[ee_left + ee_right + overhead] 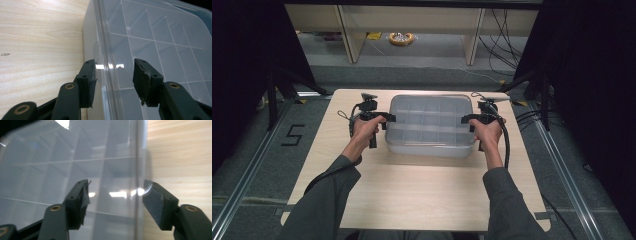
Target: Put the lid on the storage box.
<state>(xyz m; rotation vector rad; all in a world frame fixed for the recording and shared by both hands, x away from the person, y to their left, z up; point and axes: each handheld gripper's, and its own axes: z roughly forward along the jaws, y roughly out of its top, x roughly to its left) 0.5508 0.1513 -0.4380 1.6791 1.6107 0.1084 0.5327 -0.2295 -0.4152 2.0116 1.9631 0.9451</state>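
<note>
A clear plastic compartment box with a lid lies on the wooden table, its inside split by a grid of dividers. My left gripper is at the box's left edge; in the left gripper view it is open, its jaws astride the lid's rim and a small clear tab. My right gripper is at the box's right edge; in the right gripper view it is open too, one jaw over the lid and the other outside the rim.
The light wooden table has free room in front of the box and narrow strips at both sides. Cables trail from both grippers. Beyond the table stand shelf legs, and a yellow roll lies on the floor.
</note>
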